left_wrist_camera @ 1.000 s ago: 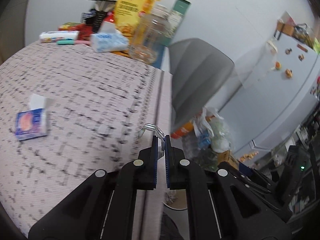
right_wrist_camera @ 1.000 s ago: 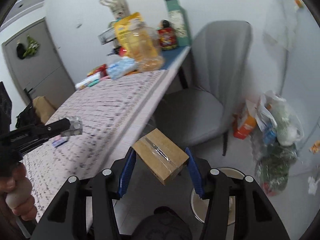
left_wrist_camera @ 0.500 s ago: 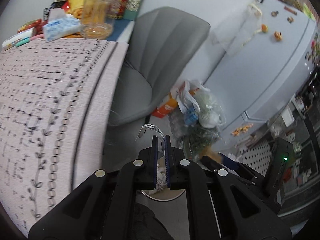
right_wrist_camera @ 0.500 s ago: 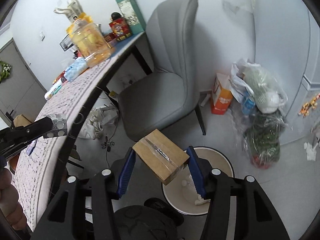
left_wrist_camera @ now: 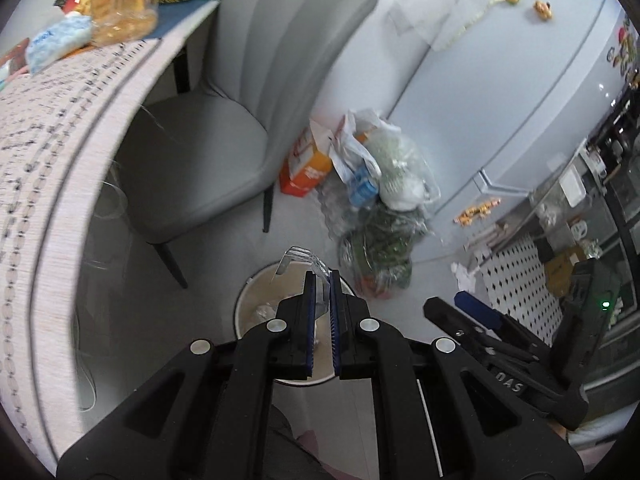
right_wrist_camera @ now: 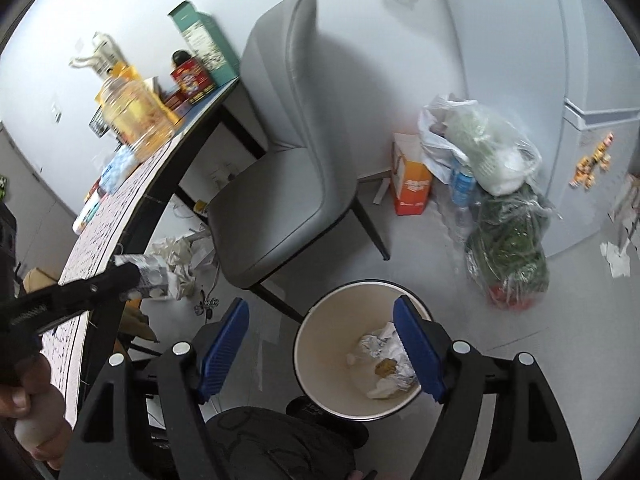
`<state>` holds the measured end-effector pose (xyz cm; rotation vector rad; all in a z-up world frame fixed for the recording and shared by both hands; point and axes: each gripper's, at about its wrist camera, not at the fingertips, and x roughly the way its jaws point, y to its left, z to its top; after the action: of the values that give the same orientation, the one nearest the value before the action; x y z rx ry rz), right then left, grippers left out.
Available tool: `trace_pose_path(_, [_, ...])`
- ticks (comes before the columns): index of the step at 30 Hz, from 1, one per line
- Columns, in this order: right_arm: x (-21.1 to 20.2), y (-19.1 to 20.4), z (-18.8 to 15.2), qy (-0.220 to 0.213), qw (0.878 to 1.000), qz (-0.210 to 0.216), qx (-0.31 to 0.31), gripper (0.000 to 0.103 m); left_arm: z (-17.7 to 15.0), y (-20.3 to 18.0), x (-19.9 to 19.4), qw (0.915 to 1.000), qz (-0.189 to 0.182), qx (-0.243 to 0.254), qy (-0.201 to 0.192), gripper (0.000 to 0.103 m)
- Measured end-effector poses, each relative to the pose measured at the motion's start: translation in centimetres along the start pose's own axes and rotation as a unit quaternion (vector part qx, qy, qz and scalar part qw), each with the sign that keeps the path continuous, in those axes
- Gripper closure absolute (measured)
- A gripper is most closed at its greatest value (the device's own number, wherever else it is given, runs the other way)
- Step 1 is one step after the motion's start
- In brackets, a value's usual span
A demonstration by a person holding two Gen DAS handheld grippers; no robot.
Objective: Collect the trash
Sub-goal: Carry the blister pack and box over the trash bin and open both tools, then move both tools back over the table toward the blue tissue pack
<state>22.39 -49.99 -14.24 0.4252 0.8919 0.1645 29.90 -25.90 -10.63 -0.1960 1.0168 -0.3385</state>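
Note:
My left gripper (left_wrist_camera: 320, 278) is shut on a piece of clear plastic packaging (left_wrist_camera: 299, 257) and hangs over the round white bin (left_wrist_camera: 245, 300) on the floor. In the right wrist view the same left gripper (right_wrist_camera: 134, 276) reaches in from the left by the table edge, with the crumpled plastic (right_wrist_camera: 154, 276) in its tips. My right gripper (right_wrist_camera: 321, 305) is above the bin (right_wrist_camera: 316, 354). Its jaws are opening and nothing is between them. Crumpled paper and foil (right_wrist_camera: 382, 354) lie in the bin with a small brown bit among them.
A grey chair (right_wrist_camera: 288, 152) stands just behind the bin, tucked against the table (left_wrist_camera: 44, 184) with its patterned cloth. Plastic bags of rubbish (right_wrist_camera: 504, 232) and an orange carton (right_wrist_camera: 412, 188) sit on the floor by the fridge (left_wrist_camera: 520, 80). A hand (right_wrist_camera: 30, 420) grips the left tool.
Both views swung down from the tabletop to the floor bin. The cardboard box that sat between my right jaws is gone from them, and they stand wider. The left grip is unchanged.

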Motion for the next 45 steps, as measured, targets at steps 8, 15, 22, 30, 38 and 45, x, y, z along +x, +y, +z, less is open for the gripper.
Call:
trace_pose_path(8, [-1.2,-2.3,-0.1,-0.008,1.000,-0.010,0.024,0.029,-0.2,-2.4,3.5,0.9989,-0.027,0.013,0.037,0.096])
trace_pose_path(15, [-1.8,-3.3,-0.4,-0.014,0.999,-0.014,0.033,0.029,0.3,-2.8,6.9,0.9960,-0.053,0.005,0.072,0.085])
trace_pose_path(22, [-1.7,-4.1,-0.7,-0.010,0.999,-0.021,0.040,0.029,0.0,-1.3,9.4,0.9931,-0.062,-0.036,0.093,0.050])
trace_pose_path(30, [-1.0,-3.9,-0.9,-0.001,0.999,-0.019,0.042,0.028,0.3,-0.3,6.6,0.9975,-0.015,-0.018,0.067,0.026])
trace_pose_path(38, [-1.1,-0.9,-0.5,-0.005,1.000,-0.005,0.020,0.013,1.2,3.2,0.1,0.9994,0.014,-0.032,-0.006,0.007])
trace_pose_path(45, [-1.7,4.0,0.1,-0.020,1.000,0.014,-0.005,0.008,1.4,7.7,-5.7,0.9952,0.034,-0.067,-0.062,0.006])
